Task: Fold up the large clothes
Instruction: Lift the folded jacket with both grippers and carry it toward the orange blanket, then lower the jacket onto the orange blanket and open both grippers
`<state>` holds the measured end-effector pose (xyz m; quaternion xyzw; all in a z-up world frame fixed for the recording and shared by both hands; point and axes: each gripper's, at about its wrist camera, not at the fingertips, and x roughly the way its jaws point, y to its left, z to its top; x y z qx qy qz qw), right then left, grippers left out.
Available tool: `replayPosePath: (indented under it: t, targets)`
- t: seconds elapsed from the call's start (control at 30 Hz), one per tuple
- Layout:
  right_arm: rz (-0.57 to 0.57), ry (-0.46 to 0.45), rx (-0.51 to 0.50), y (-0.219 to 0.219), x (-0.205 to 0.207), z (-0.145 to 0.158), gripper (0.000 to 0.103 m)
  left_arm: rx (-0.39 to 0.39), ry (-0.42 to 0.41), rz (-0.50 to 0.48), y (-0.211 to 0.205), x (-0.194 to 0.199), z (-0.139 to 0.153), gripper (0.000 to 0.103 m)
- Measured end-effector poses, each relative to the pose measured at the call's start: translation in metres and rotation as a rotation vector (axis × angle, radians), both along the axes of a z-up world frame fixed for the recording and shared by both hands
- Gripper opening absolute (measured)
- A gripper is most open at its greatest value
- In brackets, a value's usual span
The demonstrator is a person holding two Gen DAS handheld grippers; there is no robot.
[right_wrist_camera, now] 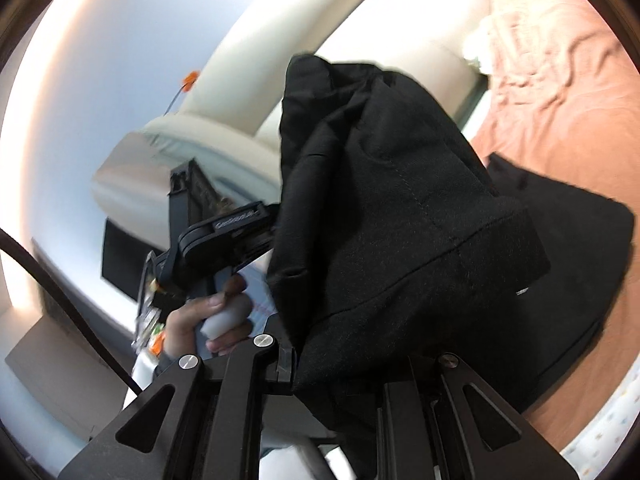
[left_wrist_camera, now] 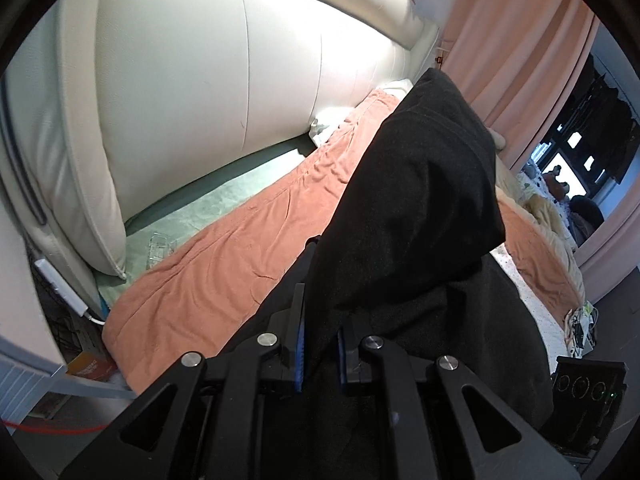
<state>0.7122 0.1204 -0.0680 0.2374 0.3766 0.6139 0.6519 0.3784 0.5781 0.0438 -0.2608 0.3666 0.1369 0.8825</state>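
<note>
Both grippers are clamped on the same black garment (left_wrist_camera: 424, 200), and it hangs between them above the bed. In the left wrist view the left gripper (left_wrist_camera: 320, 344) has its blue-lined fingers (left_wrist_camera: 299, 356) nearly together with a fold of the dark cloth pinched between them; the cloth rises ahead of the tips in a tall peak and drapes off to the right. Below and to the left of the tips lies the salmon blanket (left_wrist_camera: 224, 248), with the white padded headboard (left_wrist_camera: 240, 80) beyond it.

In the right wrist view the right gripper (right_wrist_camera: 352, 364) is mostly buried under the cloth, which bunches up ahead of it and covers one finger completely. The jaws look closed on the fabric. To the left of it a hand (right_wrist_camera: 216, 316) holds the handle of the other tool. To the right, part of the garment already rests on the blanket.

The cloth looks thick and woolly, with a stitched seam and a broad hem band, so it is probably fairly heavy. It is soft, limp and not slippery, and nothing about it is fragile. It will sag and bunch wherever it is unsupported. The best places to hold it are along the hem or at a seam corner, where the layers are doubled and the edge can be kept straight as it is laid flat.
</note>
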Motion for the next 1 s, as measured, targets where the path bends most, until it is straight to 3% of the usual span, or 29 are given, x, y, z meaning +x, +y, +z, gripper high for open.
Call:
replayPosePath:
  t: [0.3, 0.47, 0.63, 0.67, 0.7, 0.73, 0.77, 0.8, 0.9, 1.0]
  targets:
    - [-0.102, 0.114, -0.050, -0.044, 0.083, -0.070, 0.010, 0.053, 0.146, -0.015, -0.009, 0.056, -0.052, 0.013]
    - [-0.150, 0.190, -0.124, -0.067, 0.115, -0.112, 0.010, 0.096, 0.248, 0.060, -0.004, 0.067, -0.081, 0.020]
    - [-0.174, 0.189, -0.133, -0.076, 0.118, -0.105, 0.010, 0.067, 0.246, 0.063, 0.000, 0.048, -0.089, 0.024]
    - [-0.182, 0.175, -0.141, -0.073, 0.122, -0.103, 0.010, 0.075, 0.240, 0.061, -0.002, 0.041, -0.088, 0.028]
    - [-0.190, 0.164, -0.143, -0.075, 0.122, -0.099, 0.010, 0.076, 0.234, 0.058, -0.005, 0.035, -0.085, 0.049]
    - [-0.200, 0.160, -0.143, -0.075, 0.121, -0.095, 0.010, 0.069, 0.224, 0.055, -0.006, 0.027, -0.084, 0.082]
    - [-0.208, 0.161, -0.146, -0.074, 0.120, -0.092, 0.010, 0.049, 0.206, 0.053, -0.007, 0.015, -0.084, 0.095]
    - [-0.217, 0.161, -0.146, -0.078, 0.120, -0.091, 0.010, 0.037, 0.193, 0.051, -0.008, 0.008, -0.084, 0.101]
    - [-0.233, 0.153, -0.148, -0.091, 0.122, -0.088, 0.010, 0.036, 0.169, 0.064, -0.014, -0.022, -0.081, 0.101]
    - [-0.241, 0.136, -0.145, -0.075, 0.104, -0.078, 0.007, 0.026, 0.124, 0.105, -0.019, -0.053, -0.076, 0.101]
